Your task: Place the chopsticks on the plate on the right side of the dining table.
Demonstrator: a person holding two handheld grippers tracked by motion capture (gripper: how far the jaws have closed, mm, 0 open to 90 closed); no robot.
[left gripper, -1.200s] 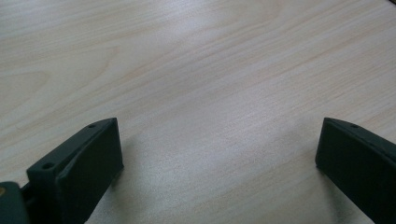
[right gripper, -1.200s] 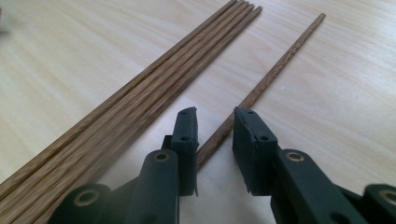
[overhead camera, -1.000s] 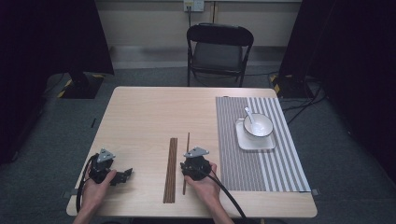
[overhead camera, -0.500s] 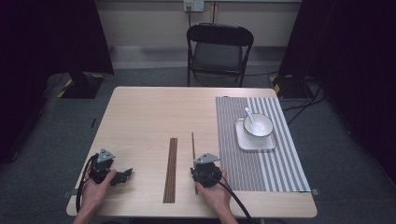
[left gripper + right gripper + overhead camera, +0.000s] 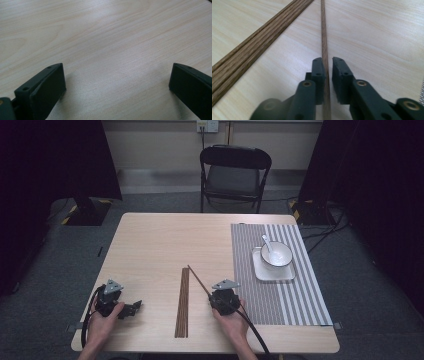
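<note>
At the table's [image 5: 150, 245] near edge, the left gripper [image 5: 131, 308] rests with jaws wide apart and empty. The right gripper [image 5: 327, 75], whose jaws have just been closing, is nearly shut around a single wooden stick [image 5: 323, 37] angled away from the stick bundle [image 5: 183, 300]; whether its pads press is unclear.

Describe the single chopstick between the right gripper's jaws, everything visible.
The single chopstick is a thin, straight stick of dark brown, grained wood. It sits between the jaws of the right gripper, which have just been closing on it; a thin gap shows beside one pad. In the high view it angles up-left from the gripper, apart from the bundle of chopsticks on the table, its far tip near the bundle's top. Whether it is lifted cannot be told.
</note>
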